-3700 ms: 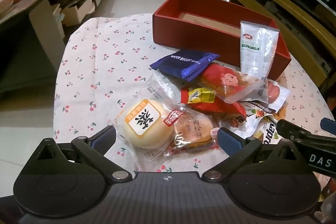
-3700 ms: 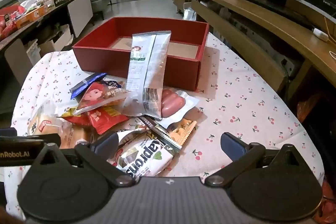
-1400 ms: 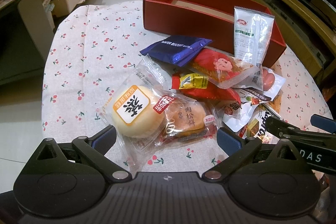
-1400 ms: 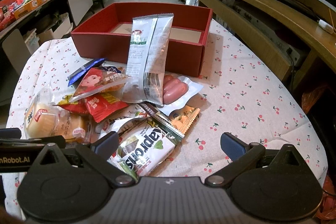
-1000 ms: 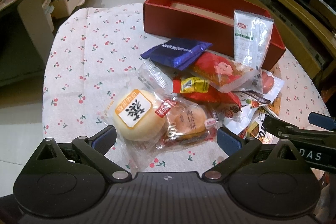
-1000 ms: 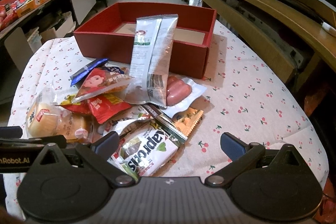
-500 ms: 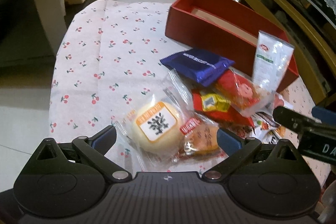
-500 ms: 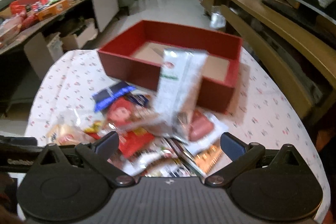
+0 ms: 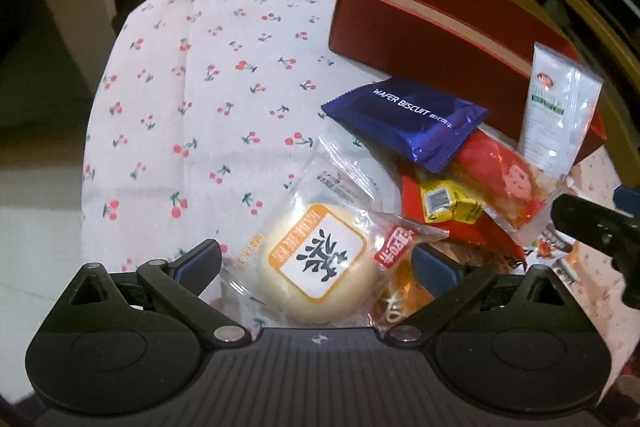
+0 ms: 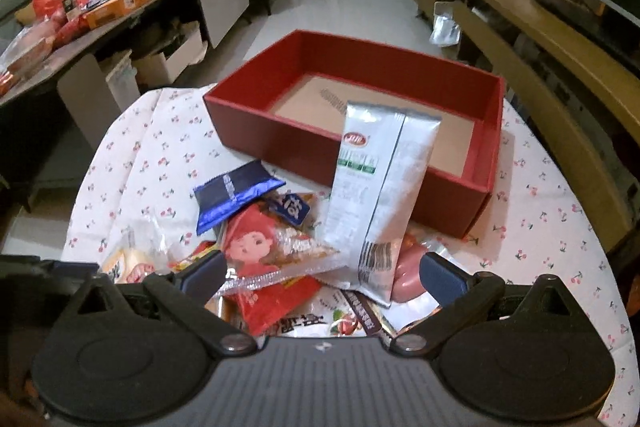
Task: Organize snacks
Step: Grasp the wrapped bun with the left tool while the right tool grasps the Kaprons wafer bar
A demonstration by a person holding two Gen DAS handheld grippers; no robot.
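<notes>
Red cardboard box [image 10: 256,131] sits at the cherry-print tablecloth's [image 9: 192,99] far edge, wrapped snacks heaped before it. Left gripper [image 9: 316,259] spreads around a clear-wrapped round bun [image 9: 316,263]; right gripper [image 10: 320,271] gapes, unladen.

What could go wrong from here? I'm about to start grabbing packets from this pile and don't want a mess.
The tall white packet leans on the red box; pulling anything beneath may topple it. The round bun sits between the open left gripper fingers in loose clear wrap, so closing hard could squash it. The right gripper is open over overlapping packets and may catch several.
</notes>
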